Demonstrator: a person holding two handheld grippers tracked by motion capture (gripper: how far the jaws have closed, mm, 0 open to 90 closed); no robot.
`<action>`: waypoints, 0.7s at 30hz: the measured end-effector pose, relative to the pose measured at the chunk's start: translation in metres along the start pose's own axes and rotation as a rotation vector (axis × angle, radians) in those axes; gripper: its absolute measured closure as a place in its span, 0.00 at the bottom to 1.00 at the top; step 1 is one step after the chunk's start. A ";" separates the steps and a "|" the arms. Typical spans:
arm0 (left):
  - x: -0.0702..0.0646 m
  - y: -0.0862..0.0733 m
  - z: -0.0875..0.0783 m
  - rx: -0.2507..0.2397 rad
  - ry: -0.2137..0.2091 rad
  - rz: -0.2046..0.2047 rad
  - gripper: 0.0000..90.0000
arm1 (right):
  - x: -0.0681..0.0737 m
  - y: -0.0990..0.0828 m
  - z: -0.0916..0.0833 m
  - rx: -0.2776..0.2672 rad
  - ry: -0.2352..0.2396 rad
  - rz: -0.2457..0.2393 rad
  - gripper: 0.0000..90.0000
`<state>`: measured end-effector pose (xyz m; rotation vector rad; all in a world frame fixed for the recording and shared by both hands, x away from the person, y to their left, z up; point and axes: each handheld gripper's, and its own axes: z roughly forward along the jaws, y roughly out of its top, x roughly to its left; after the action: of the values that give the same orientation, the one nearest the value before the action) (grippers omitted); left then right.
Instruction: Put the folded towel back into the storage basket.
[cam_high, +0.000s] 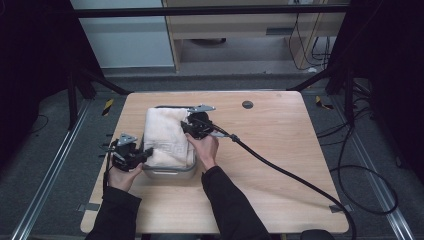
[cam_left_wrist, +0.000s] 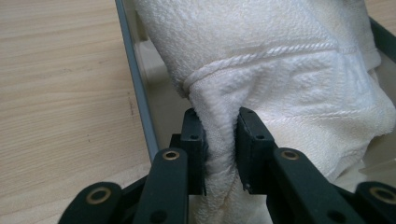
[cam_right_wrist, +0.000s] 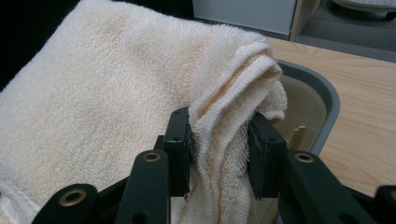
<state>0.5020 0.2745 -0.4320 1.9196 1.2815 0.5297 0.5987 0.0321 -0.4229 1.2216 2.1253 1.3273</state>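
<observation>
A folded cream towel (cam_high: 165, 135) lies over a grey rectangular bin (cam_high: 170, 173) on the wooden table. My left gripper (cam_high: 146, 155) is at the towel's near left corner, shut on a pinch of towel (cam_left_wrist: 219, 140) between its black jaws. My right gripper (cam_high: 186, 127) is at the towel's right edge, shut on a bunched fold of towel (cam_right_wrist: 219, 140). The left gripper view shows the bin's grey rim (cam_left_wrist: 135, 84) beside the cloth. In the right gripper view the bin's rounded corner (cam_right_wrist: 327, 98) shows past the towel (cam_right_wrist: 102, 93).
The table (cam_high: 280, 150) has bare wood to the right of the bin, crossed by the right gripper's thick black cable (cam_high: 285, 172). A small dark round fitting (cam_high: 247, 104) sits near the far edge. Dark frame posts and floor cables surround the table.
</observation>
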 end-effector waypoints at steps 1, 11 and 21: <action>0.000 0.000 0.001 0.004 0.004 0.000 0.82 | 0.000 -0.001 0.001 0.001 -0.002 -0.006 0.72; 0.000 -0.001 0.003 0.017 0.019 0.004 0.77 | 0.000 -0.005 0.004 0.027 -0.018 -0.048 0.69; -0.002 0.001 -0.001 0.002 0.032 -0.001 0.69 | -0.002 -0.009 0.007 0.056 -0.050 -0.117 0.65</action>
<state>0.5017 0.2726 -0.4304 1.9195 1.3034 0.5604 0.6002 0.0330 -0.4344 1.1209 2.1764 1.1827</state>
